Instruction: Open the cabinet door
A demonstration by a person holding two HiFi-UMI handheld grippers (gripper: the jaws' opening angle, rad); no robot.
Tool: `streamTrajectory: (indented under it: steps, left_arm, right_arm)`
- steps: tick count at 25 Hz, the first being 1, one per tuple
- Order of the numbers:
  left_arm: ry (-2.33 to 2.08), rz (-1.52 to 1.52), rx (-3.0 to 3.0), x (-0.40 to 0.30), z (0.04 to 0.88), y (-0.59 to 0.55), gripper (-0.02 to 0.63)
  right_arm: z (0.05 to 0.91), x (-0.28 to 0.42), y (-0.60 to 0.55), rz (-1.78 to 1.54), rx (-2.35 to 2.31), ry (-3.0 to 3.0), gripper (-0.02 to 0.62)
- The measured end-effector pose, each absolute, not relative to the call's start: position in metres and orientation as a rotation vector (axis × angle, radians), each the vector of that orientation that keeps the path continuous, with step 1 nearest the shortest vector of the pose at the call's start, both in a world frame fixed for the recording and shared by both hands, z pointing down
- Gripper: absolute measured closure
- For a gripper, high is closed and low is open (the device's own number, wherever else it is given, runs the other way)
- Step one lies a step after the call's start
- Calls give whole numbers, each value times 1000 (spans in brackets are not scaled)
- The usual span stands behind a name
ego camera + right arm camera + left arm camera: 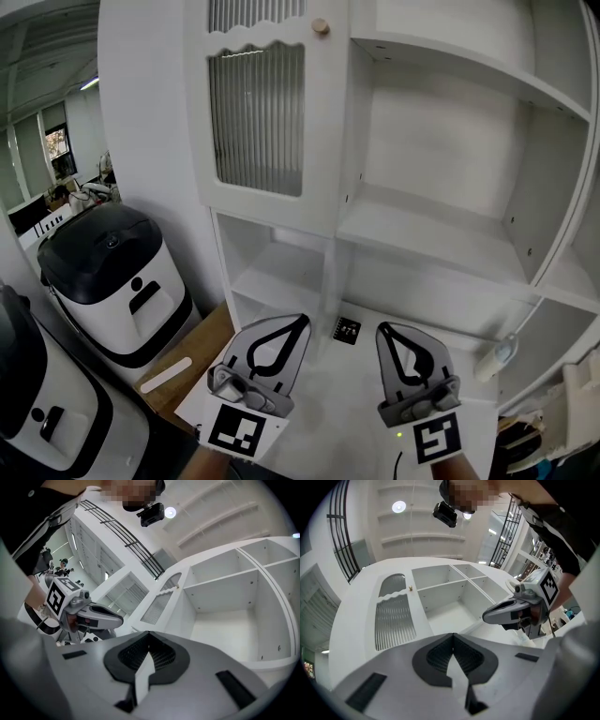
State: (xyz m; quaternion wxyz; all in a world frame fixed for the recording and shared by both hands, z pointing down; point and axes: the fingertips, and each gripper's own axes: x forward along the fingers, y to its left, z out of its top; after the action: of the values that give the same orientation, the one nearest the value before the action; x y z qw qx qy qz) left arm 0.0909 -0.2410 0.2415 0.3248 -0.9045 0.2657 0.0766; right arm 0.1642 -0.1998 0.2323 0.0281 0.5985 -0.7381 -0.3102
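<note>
A white cabinet door (267, 112) with a ribbed glass panel and a small wooden knob (321, 26) covers the upper left compartment. It looks closed. My left gripper (302, 319) and right gripper (382, 328) hover side by side below it, over the cabinet's lower shelf (309, 384). Both are shut and hold nothing. The left gripper view has its shut jaws (453, 634) pointing toward the door (393, 616) and knob (410, 588), with the right gripper (520, 611) alongside. The right gripper view has its shut jaws (148, 633), the door (157, 604) and the left gripper (89, 613).
Open white shelves (441, 234) fill the cabinet's right side. Two white-and-black machines (112, 281) (37, 403) stand at the left beside a wooden board (187, 361). A small black tag (347, 329) lies on the lower shelf, and a white bottle-like thing (495, 358) lies at the right.
</note>
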Motion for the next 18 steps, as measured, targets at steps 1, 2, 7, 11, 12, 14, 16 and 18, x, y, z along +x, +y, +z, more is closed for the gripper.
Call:
streamTrajectory:
  steps: [1,2,7,11,12,14,16,18]
  left_arm:
    - [692,211,-2366,93,237,-242,607]
    - [688,218,-2357,94,233,-243,607]
    - [694,251,-2318,97,212,-250,607]
    - [717,266,-2297,99,197,-257,607]
    - [716,263,-2289,100,194,-258,607]
    - [706,266,-2270,101,186,-259,607]
    - [699,280,-2253,102,178,-259,607]
    - [702,297,-2246,102,169,-261,607]
  right_arm:
    - [228,166,-201,-973,1846,-2268,598]
    - [224,168,-201,-991,1846,-2253,598]
    - [200,180,-205,-1057,1860,-2225,597]
    - [182,184,-208,-1111,1867,-2227,597]
    - [178,185,-209,-1124,1868,-2229,597]
    - [170,185,-210,-1145,1868,-2235,597]
    - [162,185,-211,-1163,1863,-2246,598]
    - [154,184,-212,-1179,1855,-2264,598]
